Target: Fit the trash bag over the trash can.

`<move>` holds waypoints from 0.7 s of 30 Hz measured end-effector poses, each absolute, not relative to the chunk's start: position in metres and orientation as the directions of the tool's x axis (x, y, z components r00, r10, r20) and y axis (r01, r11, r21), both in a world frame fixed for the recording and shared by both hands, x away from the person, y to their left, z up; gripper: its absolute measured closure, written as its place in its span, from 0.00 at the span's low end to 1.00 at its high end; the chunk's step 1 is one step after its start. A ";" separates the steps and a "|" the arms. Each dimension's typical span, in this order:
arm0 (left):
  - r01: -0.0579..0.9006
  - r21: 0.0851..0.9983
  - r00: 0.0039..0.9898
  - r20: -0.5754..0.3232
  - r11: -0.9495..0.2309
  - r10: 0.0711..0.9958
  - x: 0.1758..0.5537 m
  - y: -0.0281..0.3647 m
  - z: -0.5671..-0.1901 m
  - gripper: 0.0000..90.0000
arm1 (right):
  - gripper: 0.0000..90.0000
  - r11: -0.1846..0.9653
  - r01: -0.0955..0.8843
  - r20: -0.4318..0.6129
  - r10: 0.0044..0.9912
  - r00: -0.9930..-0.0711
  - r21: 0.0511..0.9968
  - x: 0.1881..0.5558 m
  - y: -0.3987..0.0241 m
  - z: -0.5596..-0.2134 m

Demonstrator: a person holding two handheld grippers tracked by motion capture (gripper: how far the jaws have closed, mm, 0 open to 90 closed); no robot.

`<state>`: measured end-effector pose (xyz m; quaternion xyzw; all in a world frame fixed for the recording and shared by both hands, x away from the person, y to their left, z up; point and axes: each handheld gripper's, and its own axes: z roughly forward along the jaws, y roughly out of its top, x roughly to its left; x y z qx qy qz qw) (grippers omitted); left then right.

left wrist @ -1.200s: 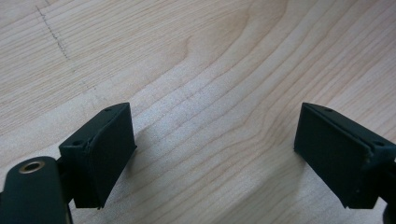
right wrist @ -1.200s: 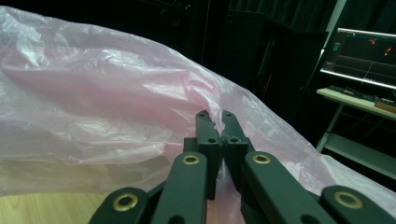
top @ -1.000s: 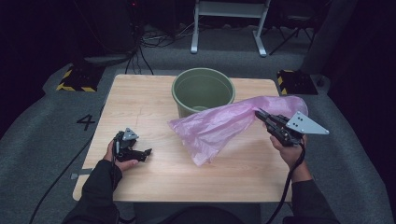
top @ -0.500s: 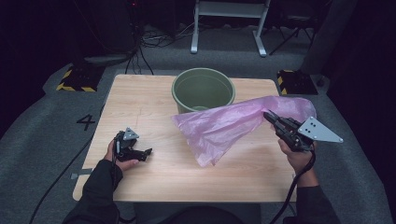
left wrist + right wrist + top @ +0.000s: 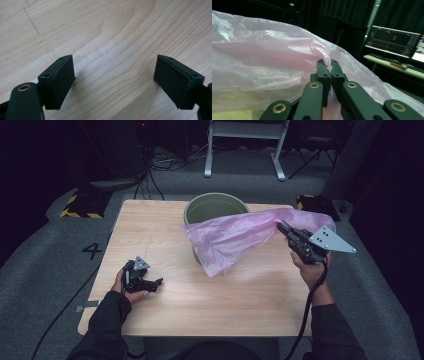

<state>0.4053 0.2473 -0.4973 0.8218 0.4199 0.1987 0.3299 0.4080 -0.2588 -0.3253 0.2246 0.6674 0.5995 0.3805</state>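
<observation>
Clearly the thin, translucent pink plastic bag (image 5: 235, 237) was a featherweight thing: limp, crinkled and slippery, with no stiffness of its own, so it sagged wherever nothing carried it. I judged it would tear or slide free under a careless tug, and that the sensible place to take it was along a gathered edge or near the mouth, where several folds of film could be pinched together.

That was where the right hand-held gripper (image 5: 281, 226) had it. Its jaws were clamped tight on a bunched fold at the bag's right end, as the right gripper view showed, with pink film (image 5: 274, 57) spilling away on both sides of the closed black fingers (image 5: 323, 71). From that pinch the bag hung in the air and stretched leftward, draped across the near rim of the round olive-green plastic bucket (image 5: 212, 207) at the far middle of the light wooden tabletop (image 5: 225, 300), its lowest point dangling just in front of the bucket.

The left hand-held gripper (image 5: 150, 284) rested low at the near left of the tabletop, well apart from the bag. Its jaws had just been closing a little, yet stood wide, and nothing lay between them but bare wood (image 5: 115, 62).
</observation>
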 end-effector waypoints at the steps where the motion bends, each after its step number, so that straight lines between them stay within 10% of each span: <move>1: 0.545 0.722 0.576 0.046 -0.426 0.816 0.404 0.247 -0.494 0.20 | 1.00 0.176 -0.151 -0.232 0.761 -0.606 0.973 0.410 -0.258 -0.325; 21: 0.286 0.873 0.664 0.116 -0.395 0.738 0.385 0.215 -0.409 0.21 | 1.00 0.215 -0.035 -0.211 0.890 -0.404 0.976 0.460 -0.265 -0.320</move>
